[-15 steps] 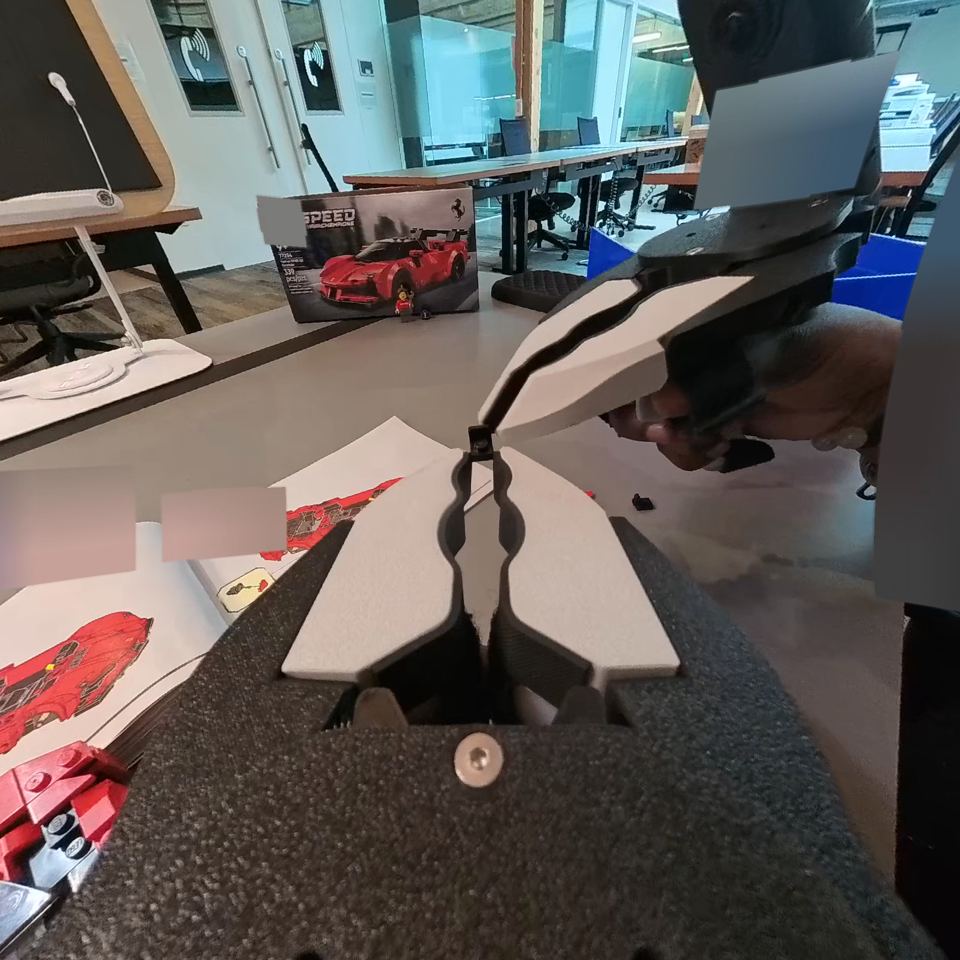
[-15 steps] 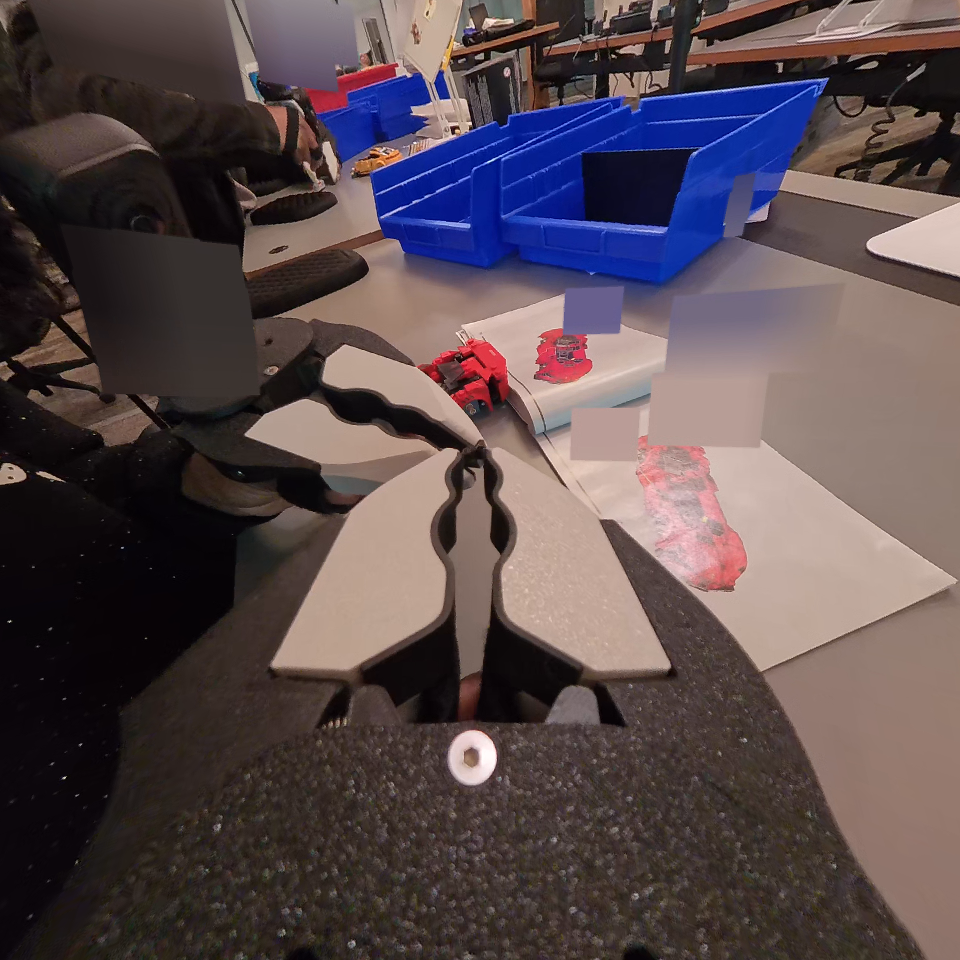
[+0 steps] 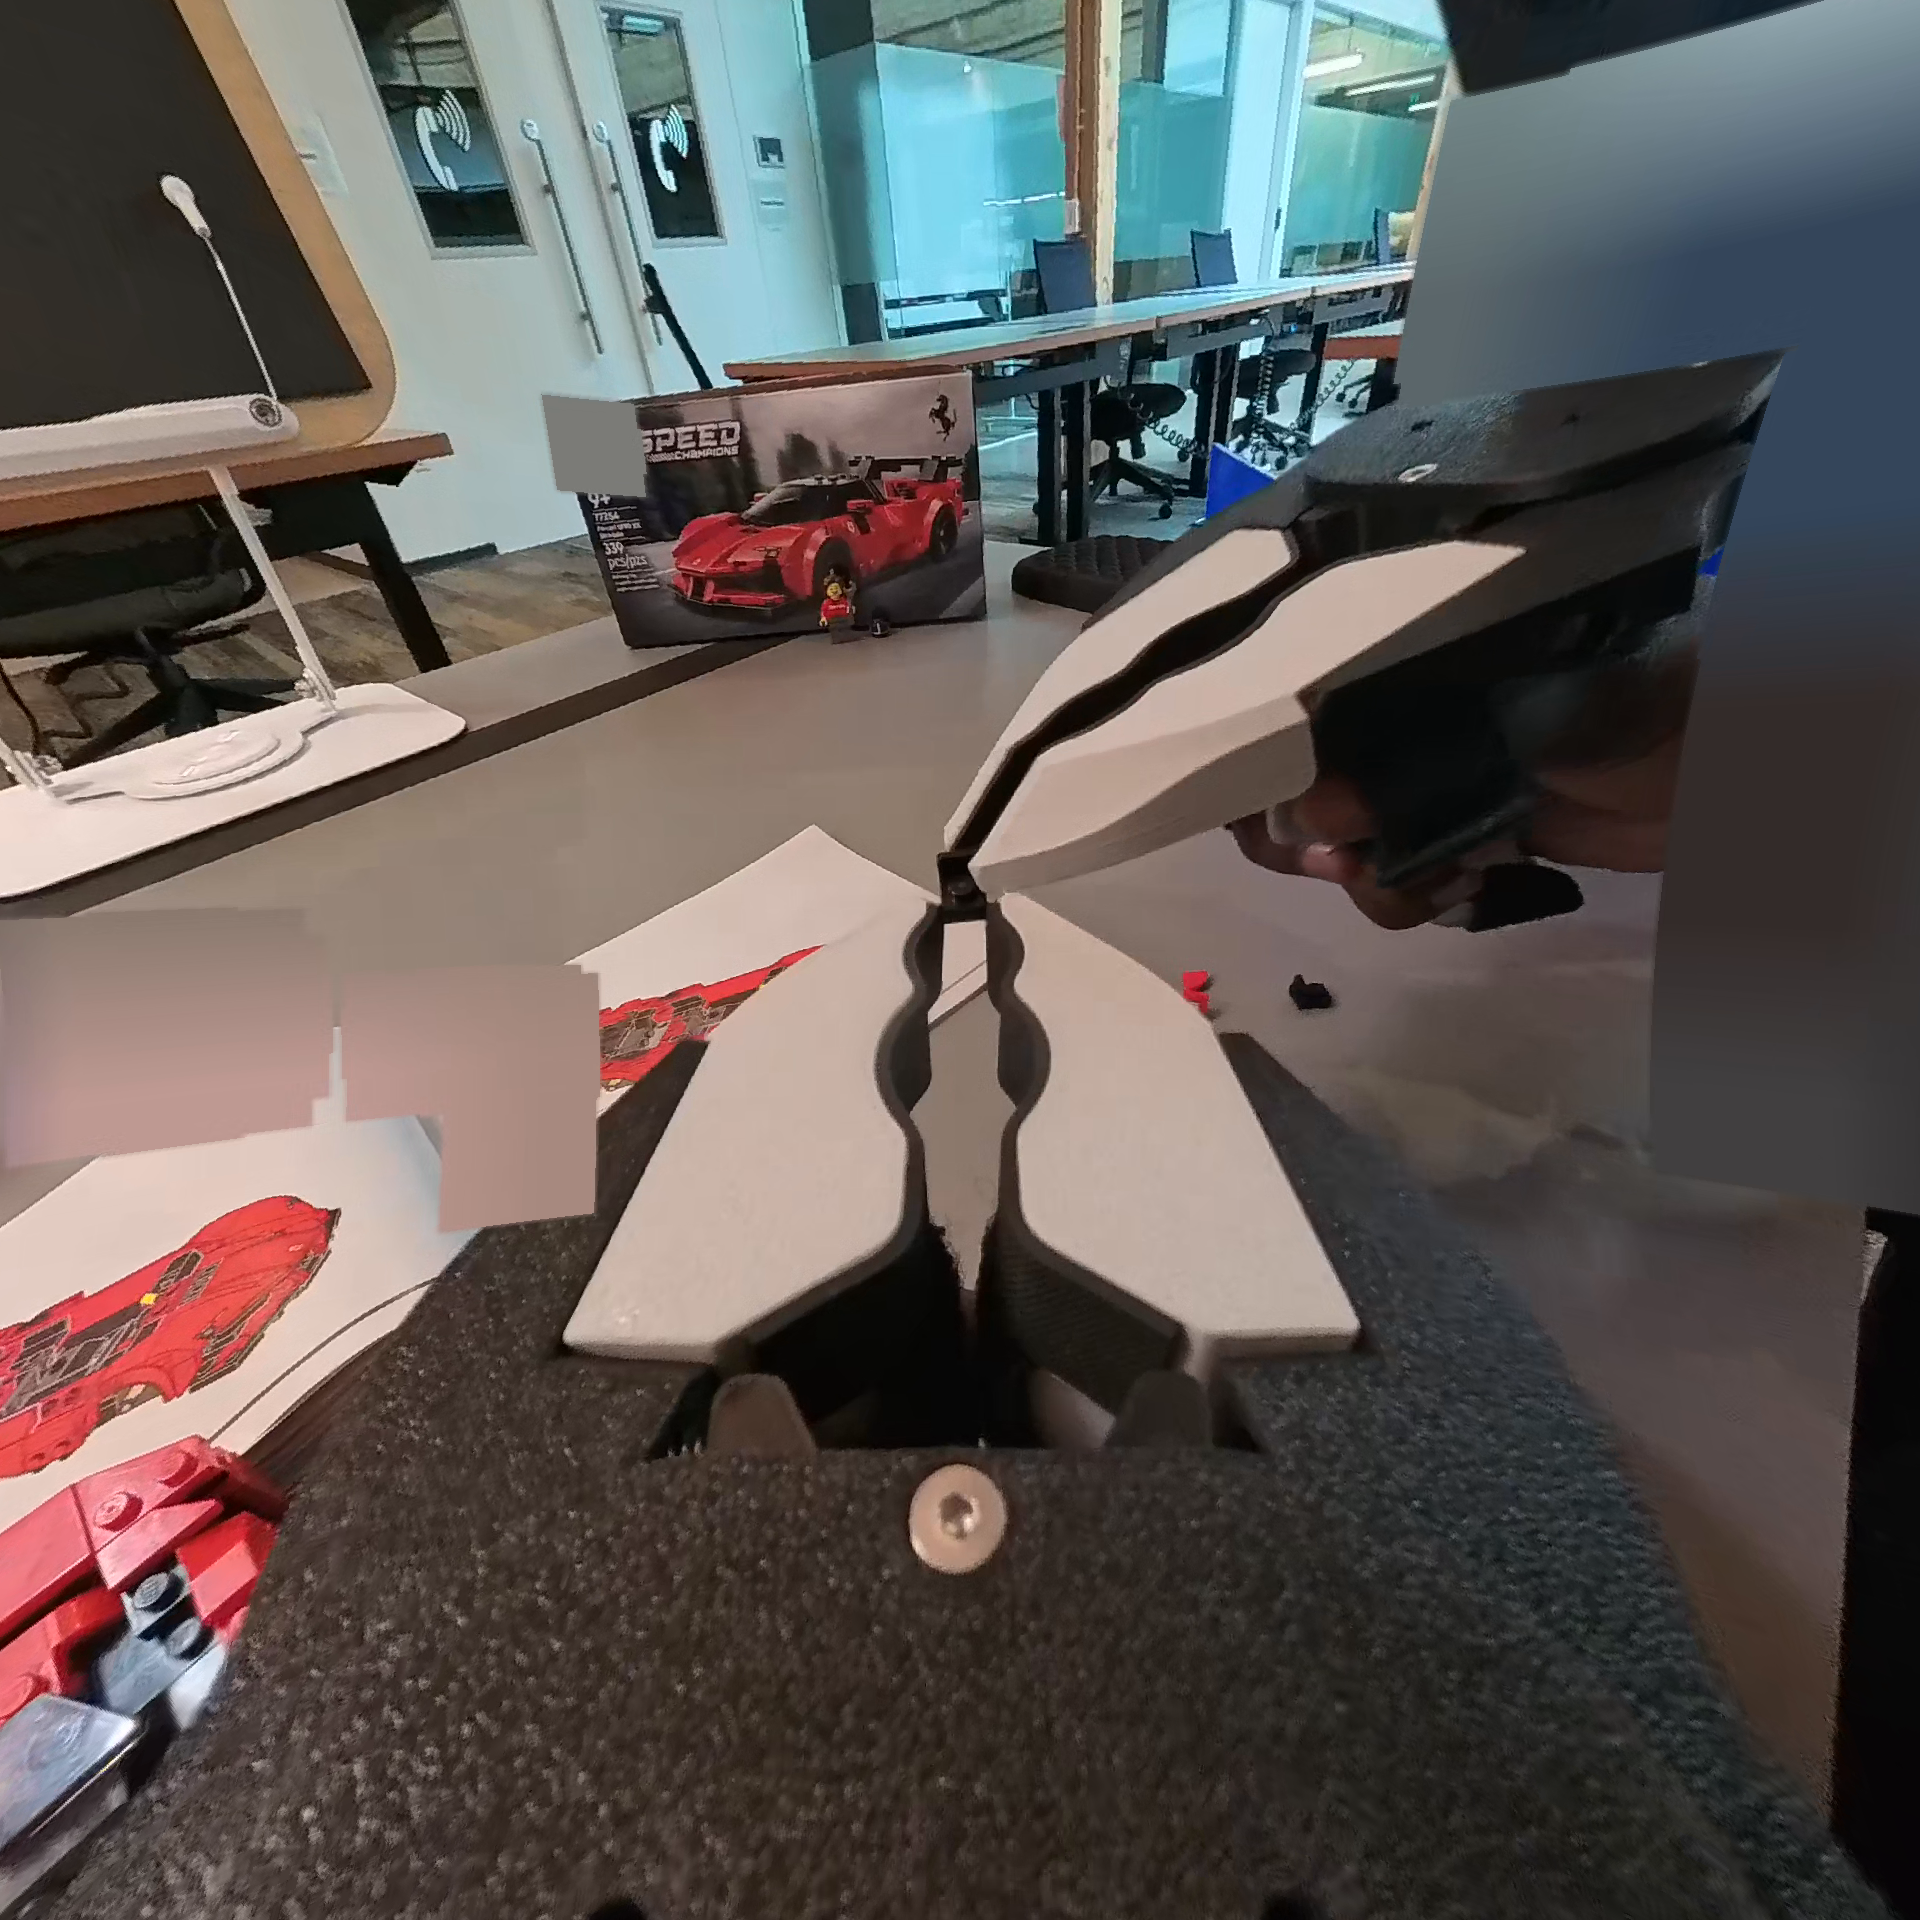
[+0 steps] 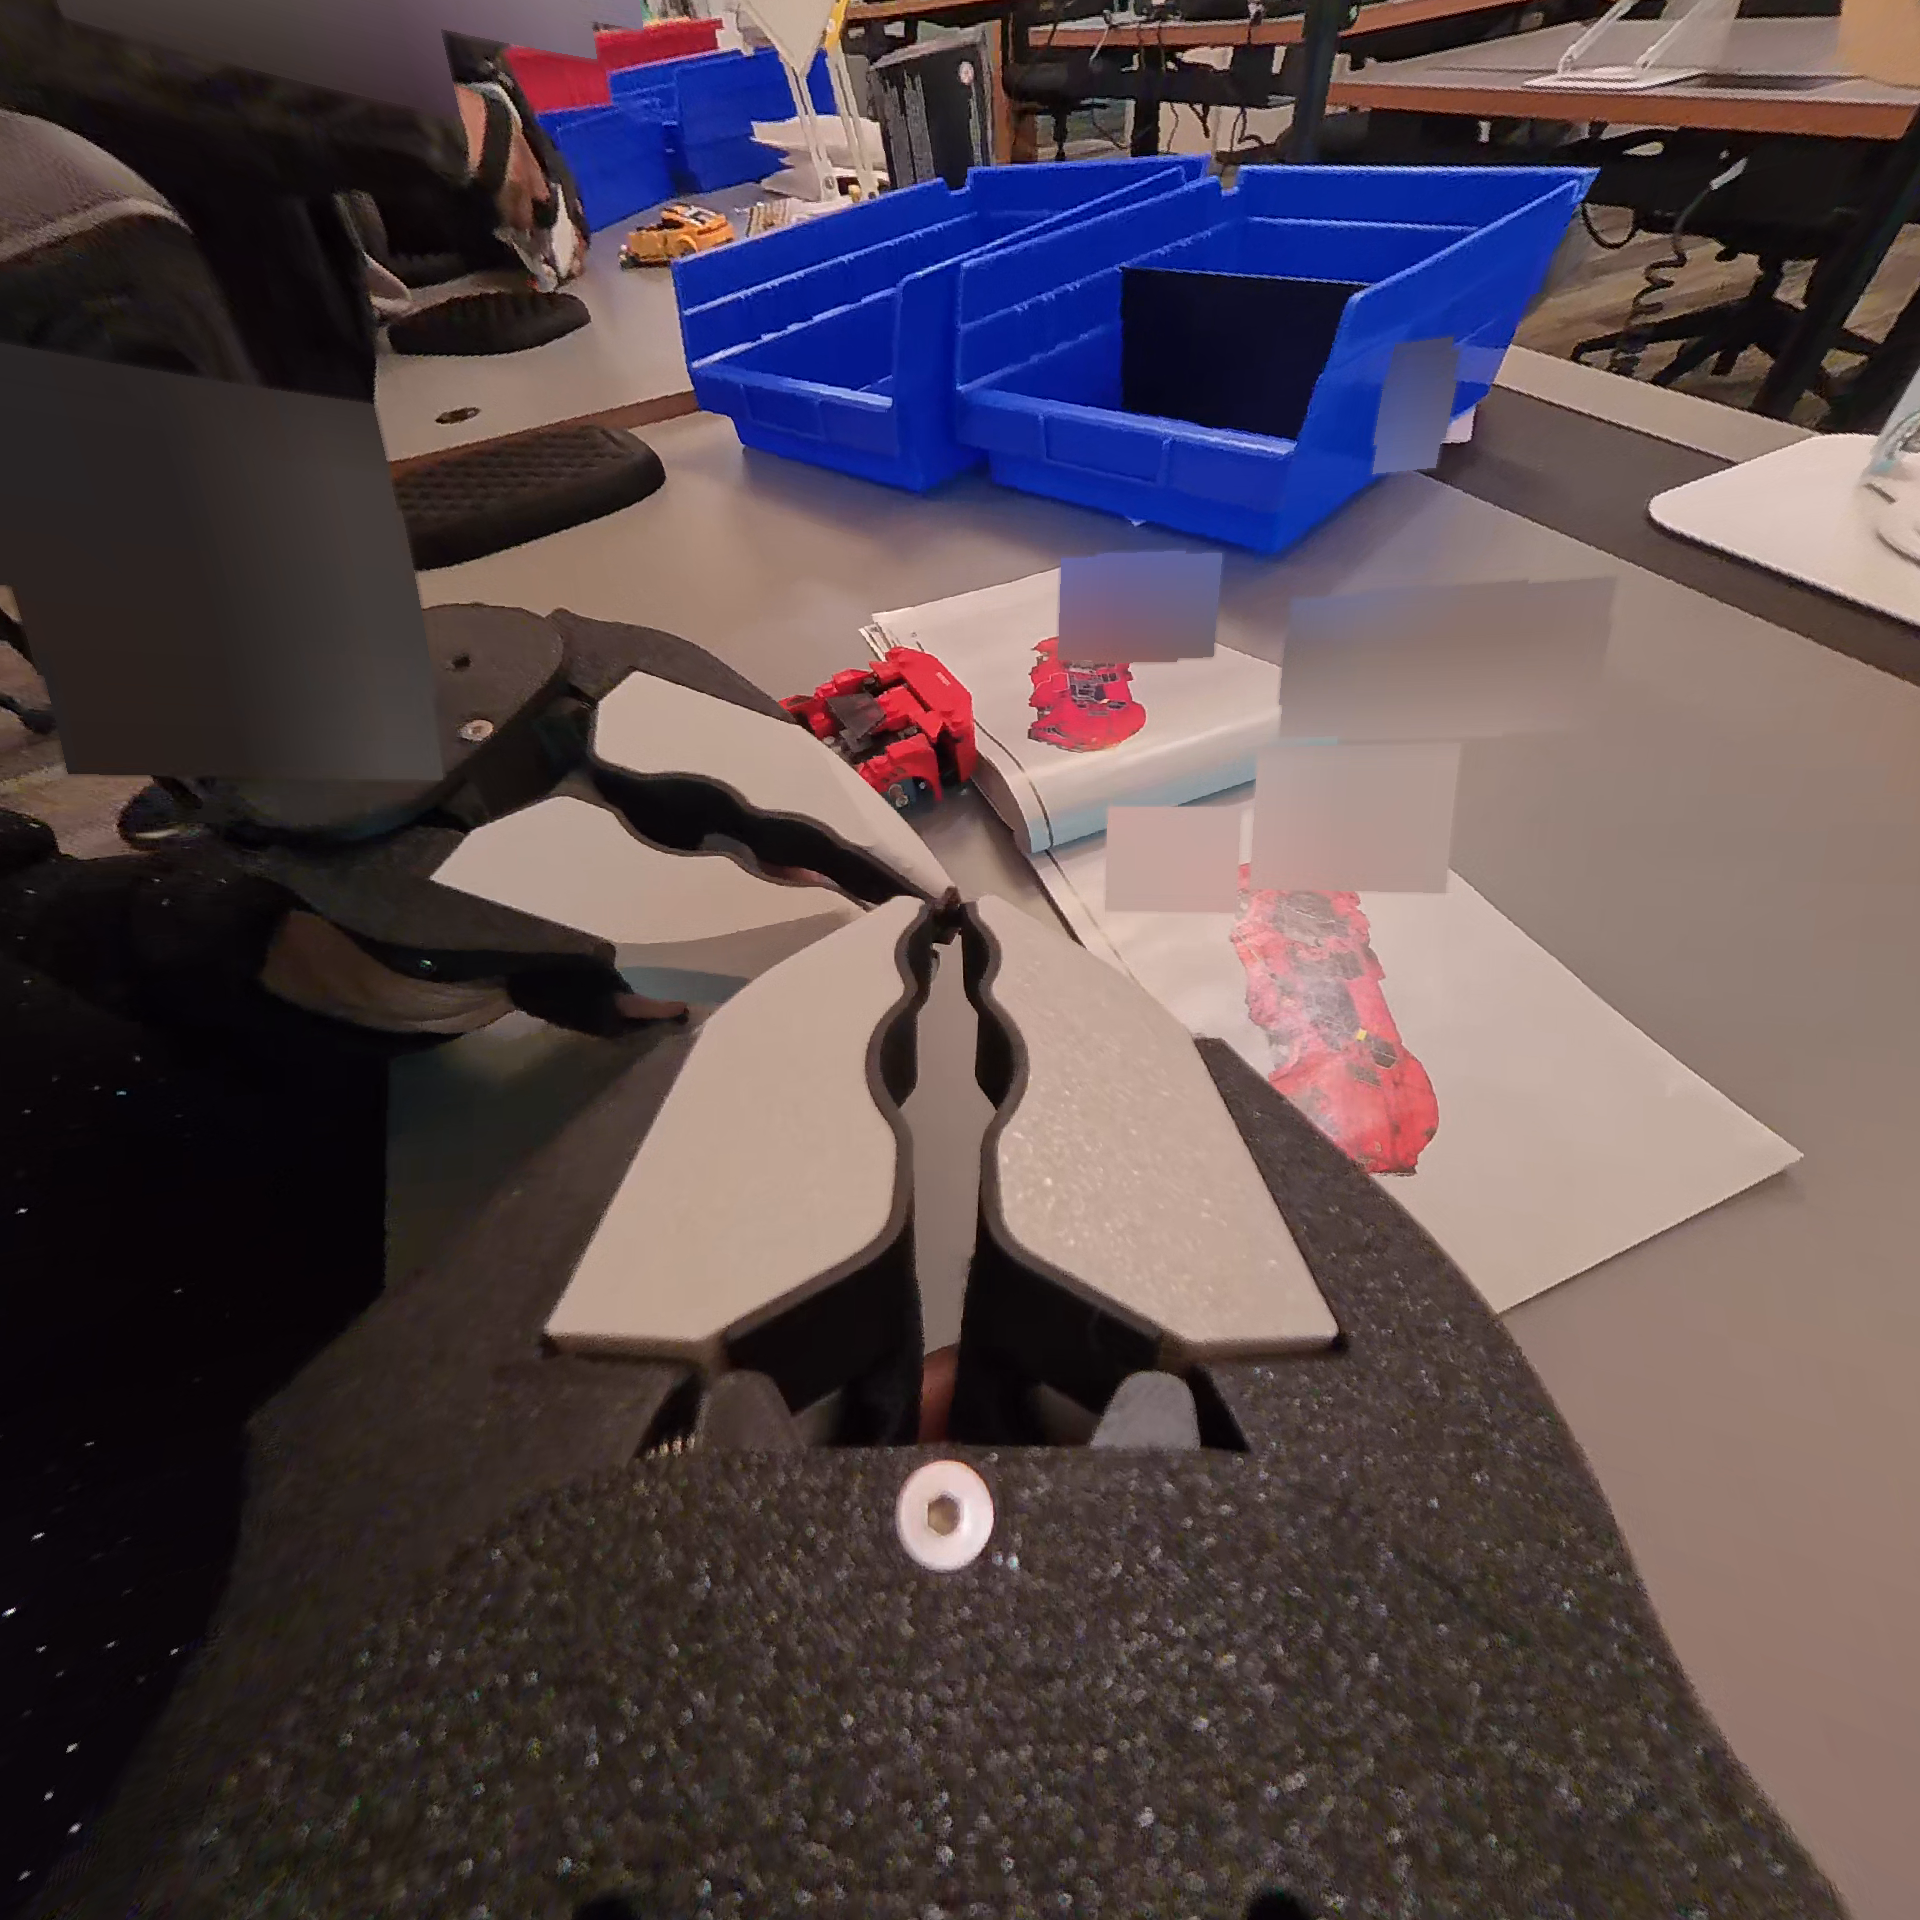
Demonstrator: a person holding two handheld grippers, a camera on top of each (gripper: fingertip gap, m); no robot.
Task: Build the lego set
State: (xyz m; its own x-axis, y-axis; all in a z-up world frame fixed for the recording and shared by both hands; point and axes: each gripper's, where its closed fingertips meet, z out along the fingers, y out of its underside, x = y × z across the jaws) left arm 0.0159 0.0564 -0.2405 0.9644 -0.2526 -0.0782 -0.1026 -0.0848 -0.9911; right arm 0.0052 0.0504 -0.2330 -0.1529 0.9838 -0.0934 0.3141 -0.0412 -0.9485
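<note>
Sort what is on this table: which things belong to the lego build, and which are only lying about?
Belong to the build:
small black piece pinched between left gripper and right gripper
part-built red car
instruction booklet
loose red piece and loose black piece
set box

Lying about:
blue bins
white stand

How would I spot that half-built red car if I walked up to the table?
Find the two blue bins on the grey table. In front of them lies an open instruction booklet; the half-built red car sits at its left edge. Unlike the flat printed cars, it is a chunky studded model.
</note>
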